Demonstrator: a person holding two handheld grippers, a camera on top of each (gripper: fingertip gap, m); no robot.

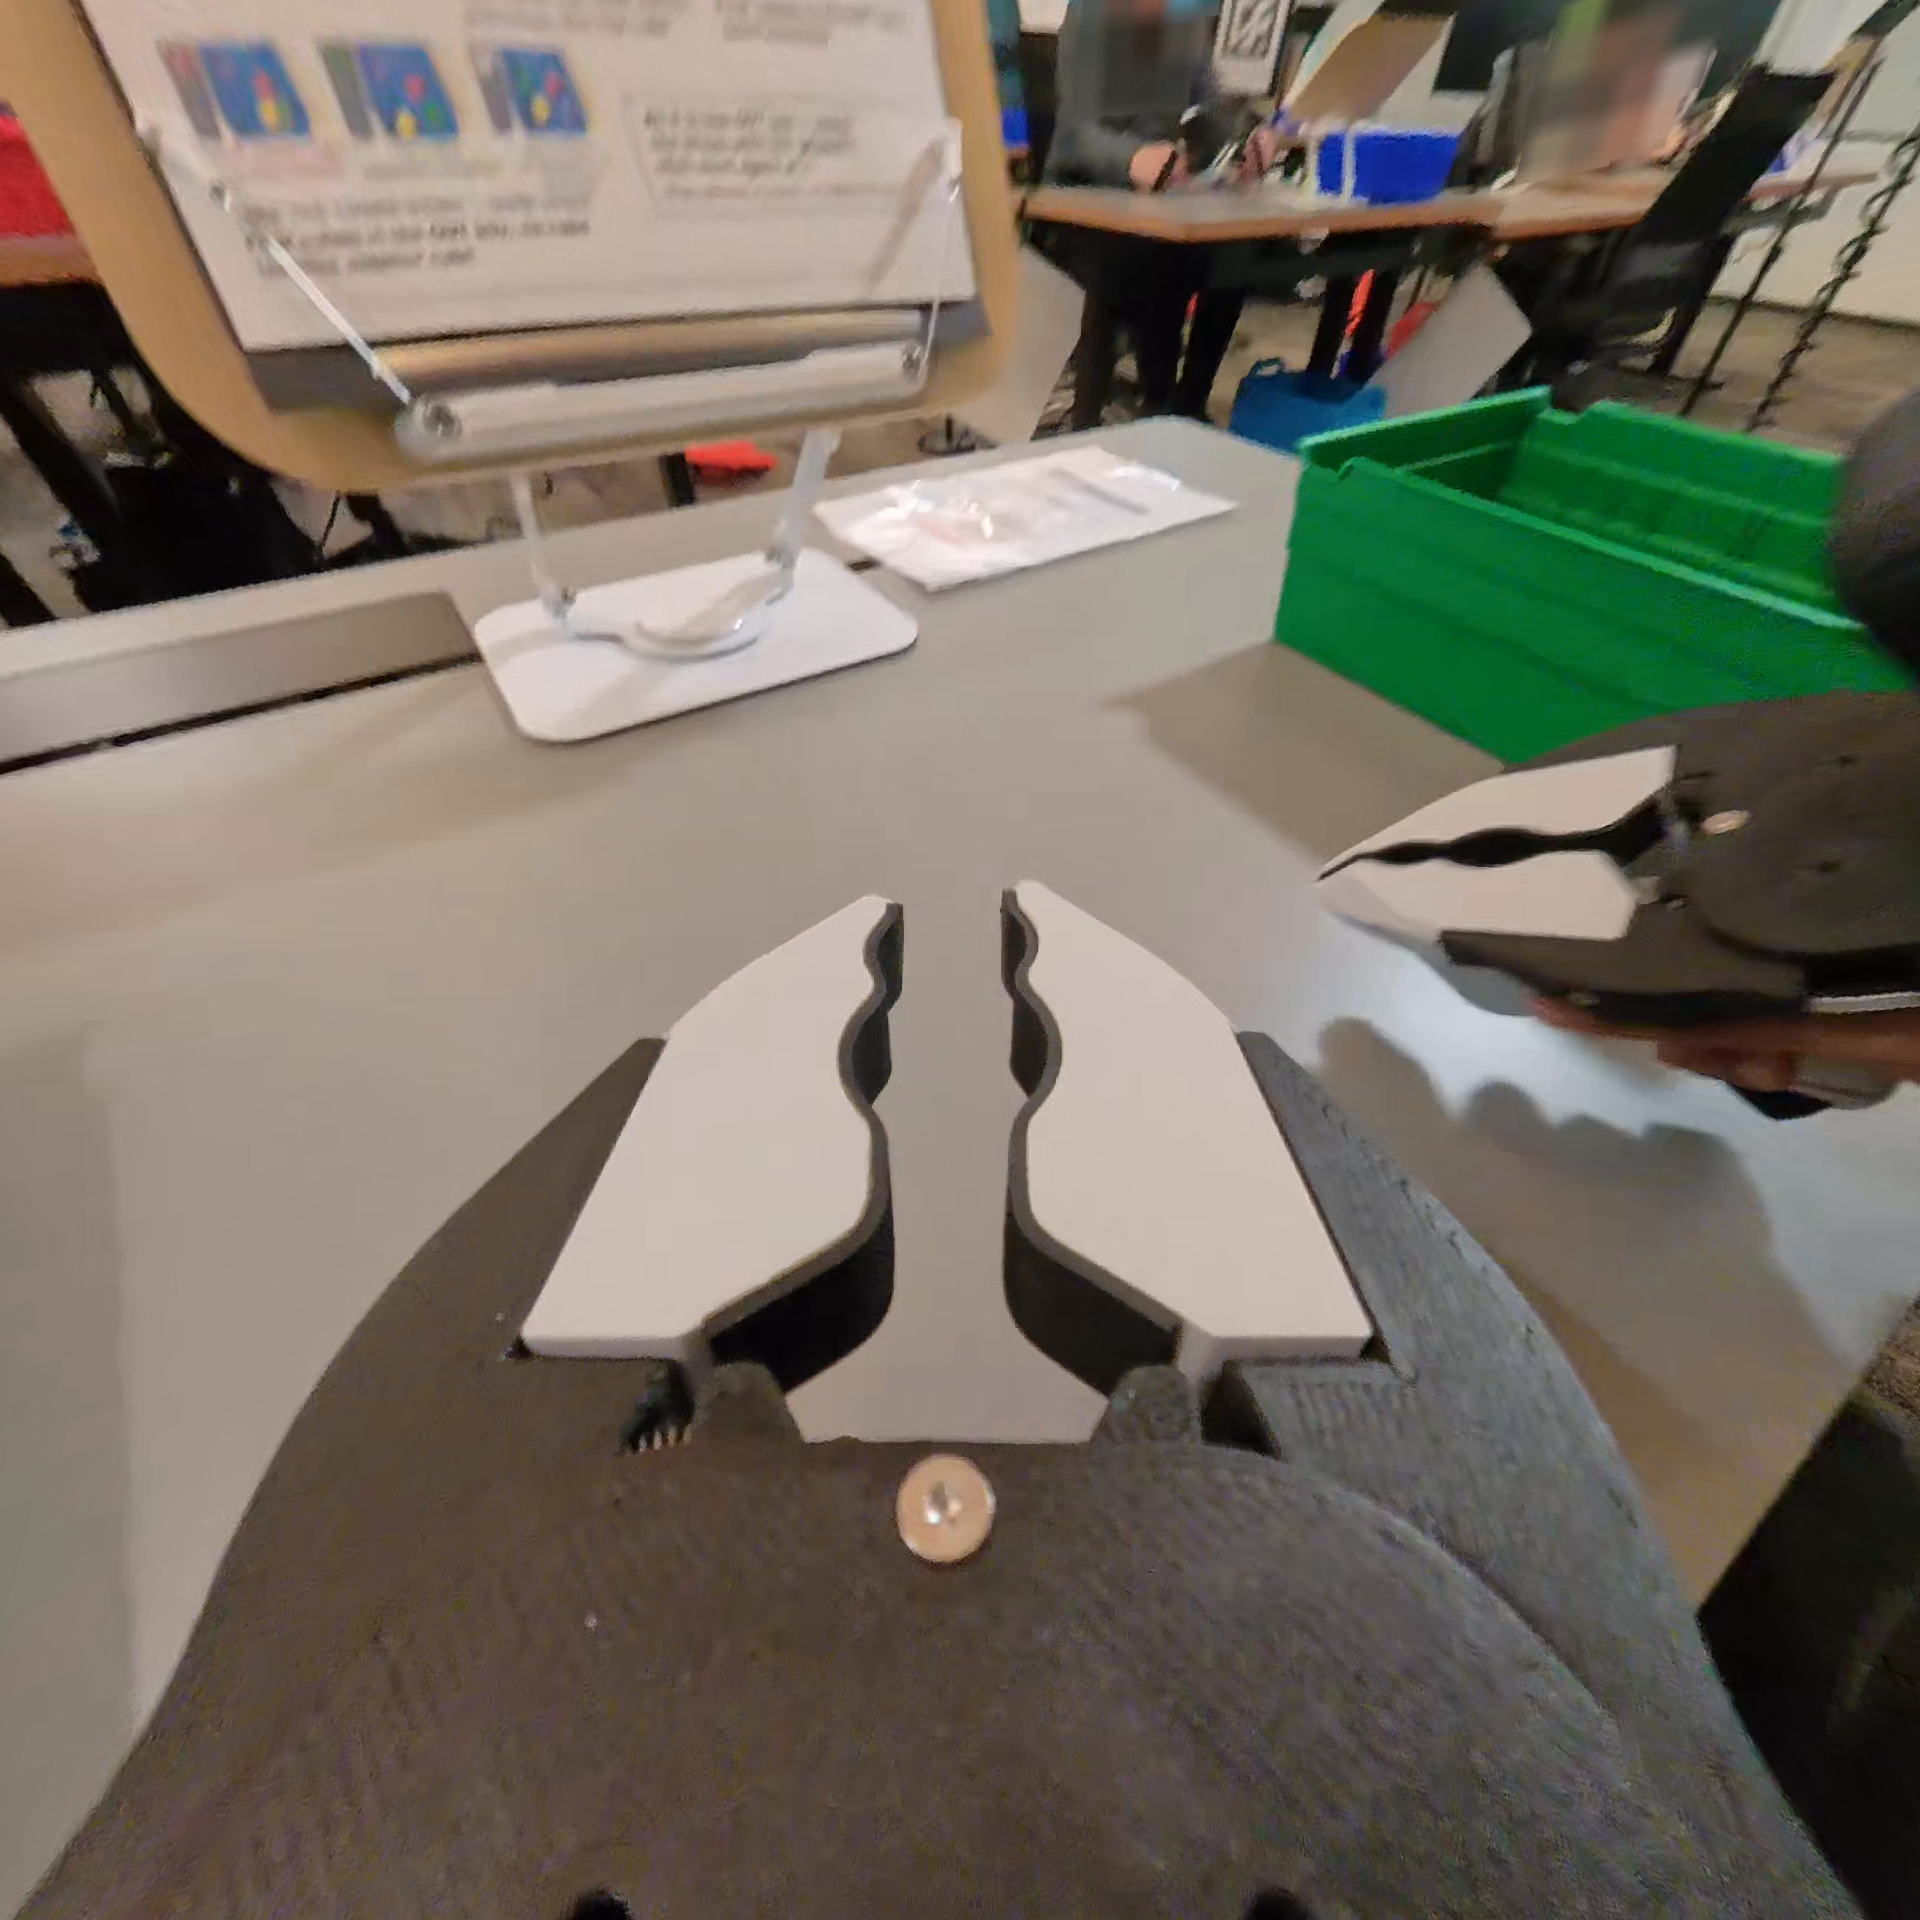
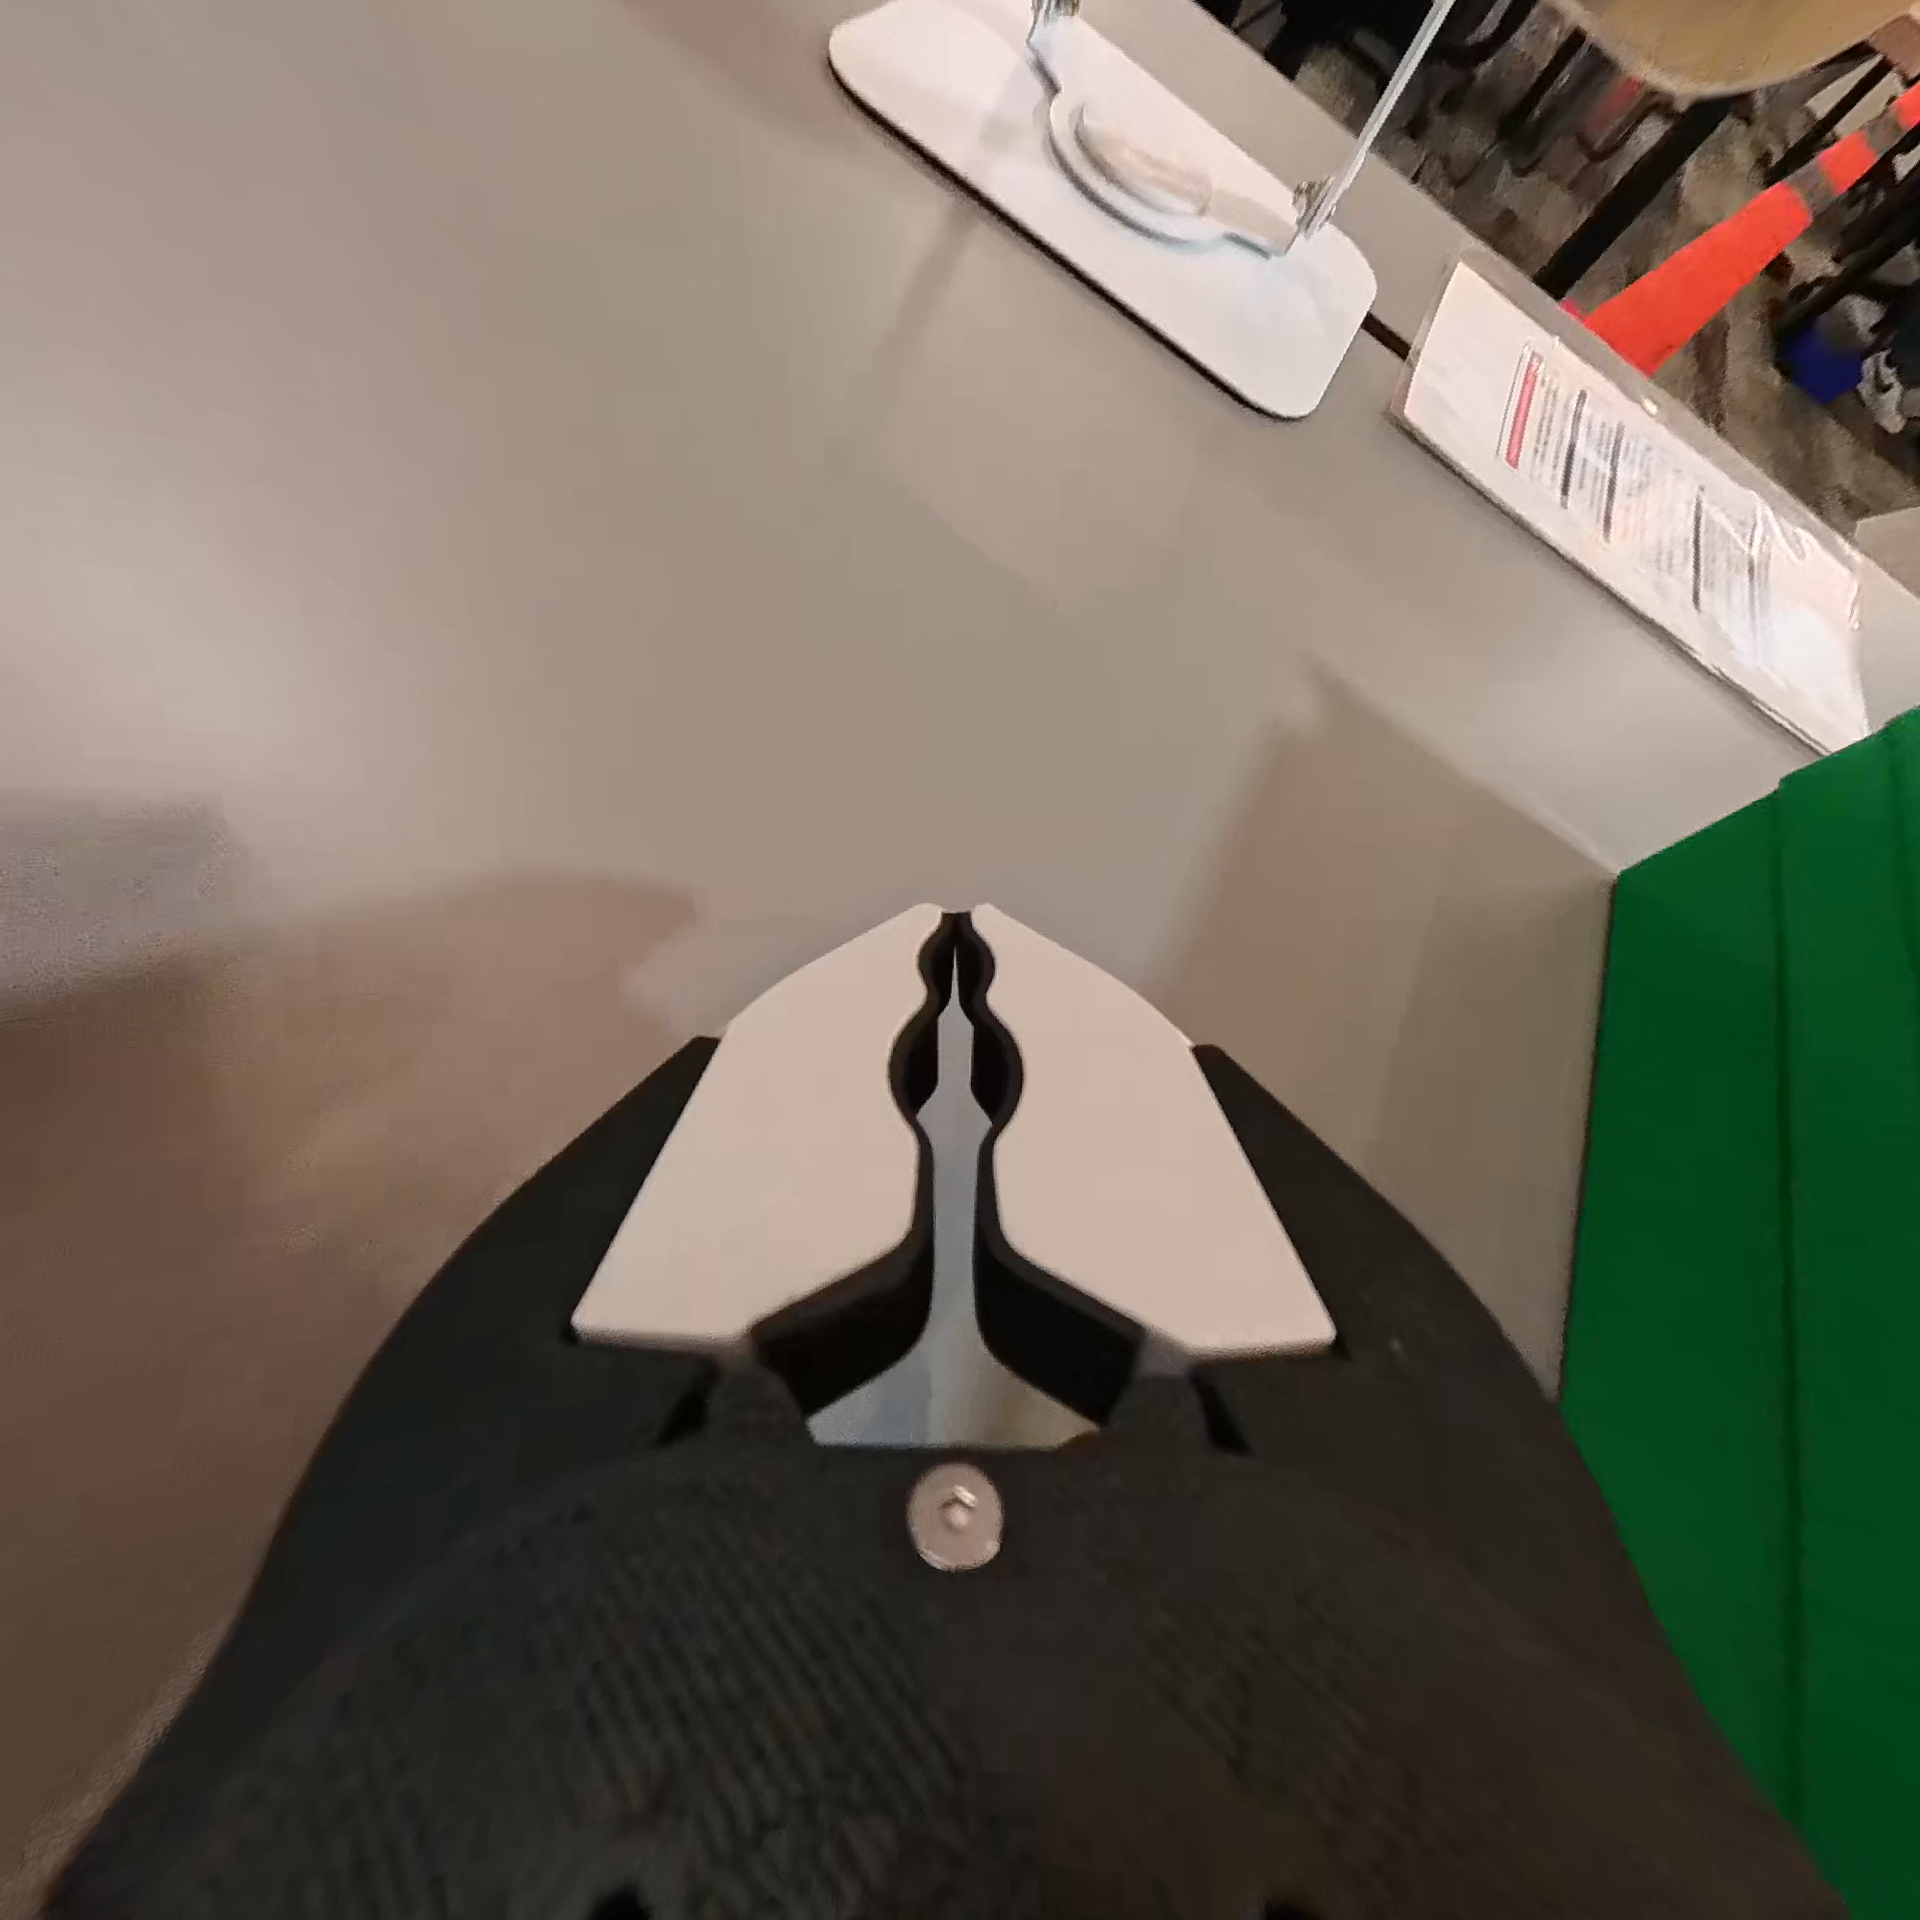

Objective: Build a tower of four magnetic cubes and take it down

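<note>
**Both grippers over a grey table, no cubes in view**

The left gripper (image 1: 951,904) hangs above the grey table (image 1: 520,935) with its two pale fingers spread, a clear gap between the tips and nothing in it; the right gripper (image 2: 956,916) has its fingers pressed together at the tips, nothing between them, and in the left wrist view it shows at the right edge (image 1: 1340,878), held sideways above the table; both views are somewhat blurred, so fine detail is uncertain.

The magnetic cubes are not visible in either view, so I cannot tell where they lie.

On the far side of the table stands a document holder on a white base (image 1: 696,644), carrying a printed instruction sheet (image 1: 561,156) on a tan board; just to the right of the base lies a clear plastic bag with papers (image 1: 1023,514), flat on the table; a green bin (image 1: 1558,582) sits at the far right, its near wall also filling the right edge of the right wrist view (image 2: 1766,1143); beyond the table edge an orange cone (image 2: 1714,265) lies on the floor; further back, other tables and seated people, blurred.
</note>
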